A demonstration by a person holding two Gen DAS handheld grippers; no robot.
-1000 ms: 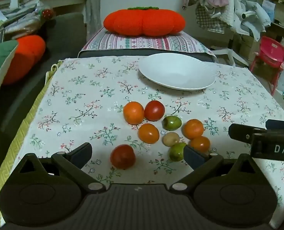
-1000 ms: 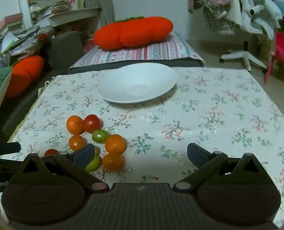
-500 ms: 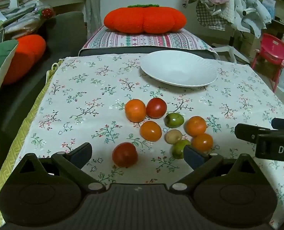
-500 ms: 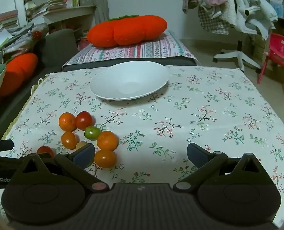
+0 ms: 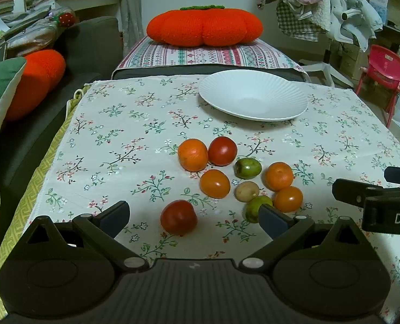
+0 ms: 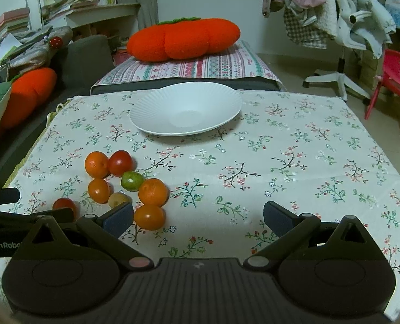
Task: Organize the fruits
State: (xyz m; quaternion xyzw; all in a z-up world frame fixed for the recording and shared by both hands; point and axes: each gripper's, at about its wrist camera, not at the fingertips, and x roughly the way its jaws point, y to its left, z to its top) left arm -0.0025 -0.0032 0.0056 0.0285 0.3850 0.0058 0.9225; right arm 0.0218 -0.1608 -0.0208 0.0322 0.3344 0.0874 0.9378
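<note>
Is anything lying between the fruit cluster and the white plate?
No. In both wrist views only bare floral tablecloth separates the fruit cluster from the empty white plate.

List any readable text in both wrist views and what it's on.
"DA": white letters on the right gripper body, cut off by the edge of the left wrist view.
"GenRobo": white letters on the left gripper body, partly hidden behind the right gripper's housing in the right wrist view.
Books and papers on the shelf: print too small and blurred to read.
Nothing written on the white plate or the floral tablecloth.
</note>
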